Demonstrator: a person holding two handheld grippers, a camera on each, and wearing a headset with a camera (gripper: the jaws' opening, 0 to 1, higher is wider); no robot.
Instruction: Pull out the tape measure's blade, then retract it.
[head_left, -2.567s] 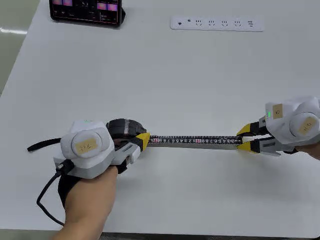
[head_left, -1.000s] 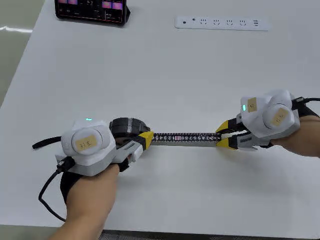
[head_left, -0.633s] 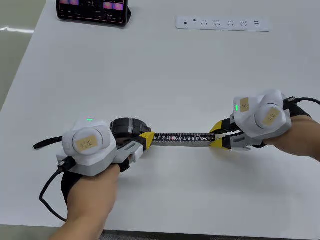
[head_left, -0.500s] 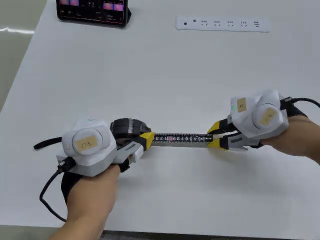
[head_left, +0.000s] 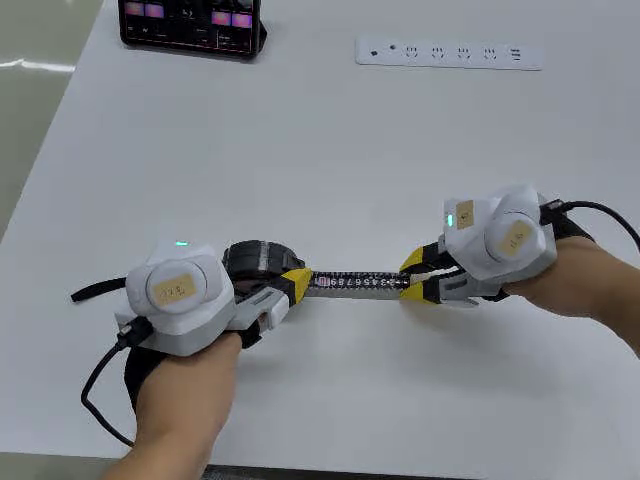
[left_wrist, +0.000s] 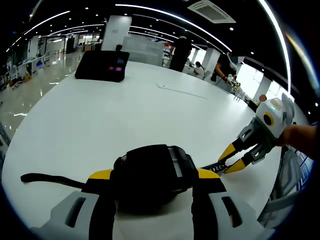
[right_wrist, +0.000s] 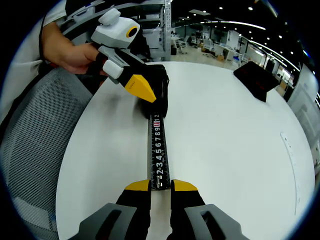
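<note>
A black tape measure case lies on the white table, with my left gripper shut on it. Its blade, black with white numbers, runs a short way to the right. My right gripper is shut on the blade's end. A black strap trails left from the case.
A dark tablet stands at the table's far edge on the left. A white power strip lies at the far right. A black cable hangs from the left gripper near the table's front edge.
My right gripper has moved left toward the case with the blade's end in it, so less blade is out. The left gripper and the case have stayed where they were.
</note>
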